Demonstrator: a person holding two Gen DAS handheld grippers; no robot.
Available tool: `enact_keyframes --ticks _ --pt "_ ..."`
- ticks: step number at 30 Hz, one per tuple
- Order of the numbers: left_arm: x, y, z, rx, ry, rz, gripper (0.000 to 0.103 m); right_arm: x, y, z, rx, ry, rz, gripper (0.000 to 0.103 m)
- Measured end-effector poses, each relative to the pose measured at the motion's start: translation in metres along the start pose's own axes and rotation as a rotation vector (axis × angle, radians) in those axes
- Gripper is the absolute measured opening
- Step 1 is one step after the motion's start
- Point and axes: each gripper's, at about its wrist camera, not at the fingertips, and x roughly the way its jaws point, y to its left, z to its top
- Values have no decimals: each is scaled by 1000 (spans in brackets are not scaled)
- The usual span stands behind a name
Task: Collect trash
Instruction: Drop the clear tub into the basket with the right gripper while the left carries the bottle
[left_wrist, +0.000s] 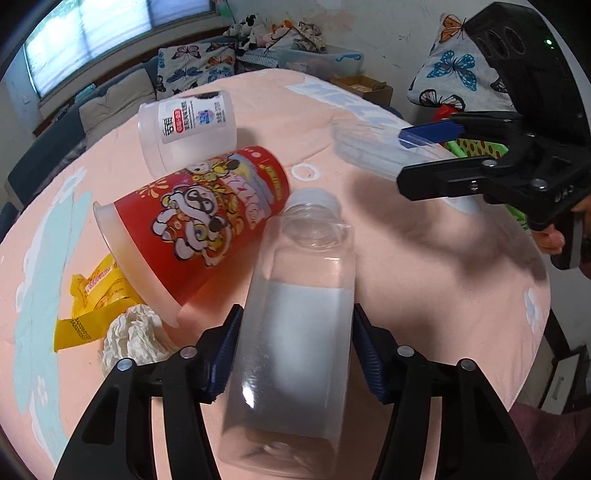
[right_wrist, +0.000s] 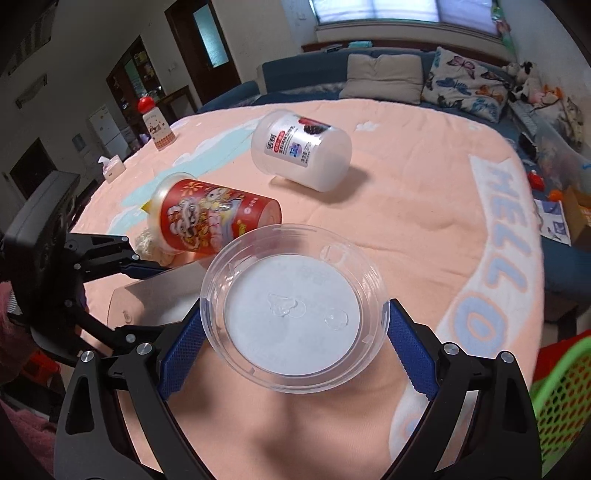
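Two pieces are being lifted above the worktop (right_wrist: 424, 206): a bottle (left_wrist: 295, 314) clamped in the left hand-held gripper (left_wrist: 295, 354), a lid (right_wrist: 291, 306) in the right hand-held gripper (right_wrist: 293, 350). Carrying to the near-right basket (right_wrist: 565, 398) is probably being called for next.

The clear square plastic bottle (left_wrist: 295, 332) looks glossy and smooth, as does the round transparent plastic lid (right_wrist: 293, 308). Left of the bottle, the red printed cup (left_wrist: 199, 225) has a shiny wrap; beside it lie crinkled white tissue paper (left_wrist: 129, 338) and a glossy yellow wrapper (left_wrist: 94, 295). The peach tablecloth (left_wrist: 424, 258) is soft matt fabric.
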Motion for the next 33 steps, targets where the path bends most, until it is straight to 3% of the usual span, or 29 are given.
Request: enact_keyframes --ticks 17,33 --pt "-53 -34 -8 -51 -141 -25 53 -71 -12 -37 81 -88 -178 92" --pt "-58 -78 27 6 -189 -72 53 -121 -88 -104 252 -67 -418 92"
